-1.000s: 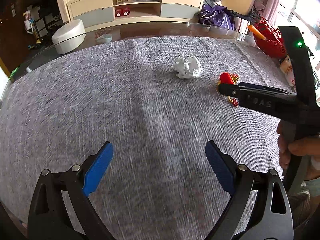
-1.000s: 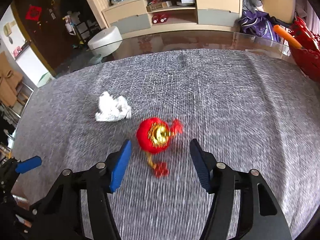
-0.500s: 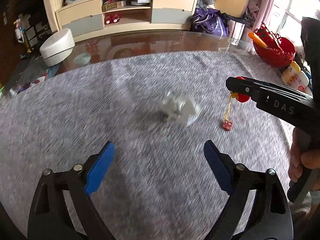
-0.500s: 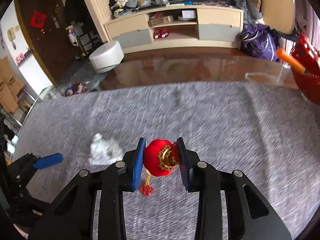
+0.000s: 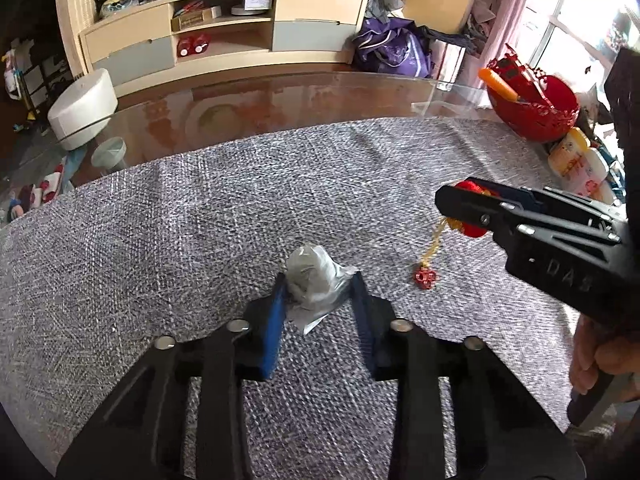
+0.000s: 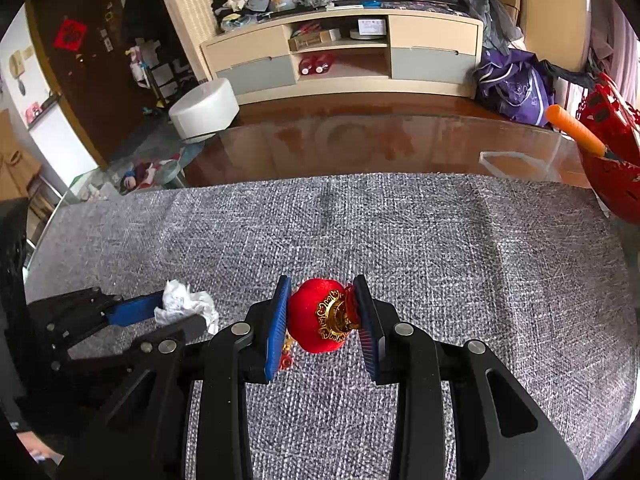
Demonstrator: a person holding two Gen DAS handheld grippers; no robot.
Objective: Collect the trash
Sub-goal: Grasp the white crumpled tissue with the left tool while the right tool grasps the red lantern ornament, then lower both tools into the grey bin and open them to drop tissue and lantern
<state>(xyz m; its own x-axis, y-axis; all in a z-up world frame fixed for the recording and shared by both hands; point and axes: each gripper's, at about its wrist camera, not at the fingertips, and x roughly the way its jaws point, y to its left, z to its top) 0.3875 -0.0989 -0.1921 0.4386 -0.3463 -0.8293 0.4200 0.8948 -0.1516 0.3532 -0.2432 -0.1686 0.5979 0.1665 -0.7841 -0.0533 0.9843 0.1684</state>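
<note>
A glass-topped table (image 6: 360, 140) with a reddish-brown surface showing beneath carried a grey woven cloth (image 5: 200, 220) that covered most of its near part, leaving a bare glossy strip at the far edge. On the cloth lay a crumpled white paper wad (image 5: 310, 280), and near it, to the right, the small red end of an ornament's tassel (image 5: 425, 278) touched the fabric. At the table's right edge stood a red openwork basket (image 5: 536, 108), with pale bottles (image 5: 576, 160) beside it.

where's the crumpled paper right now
The paper sits between the left claw's pads in the left wrist view, on the grey cloth, left of the red lantern.
</note>
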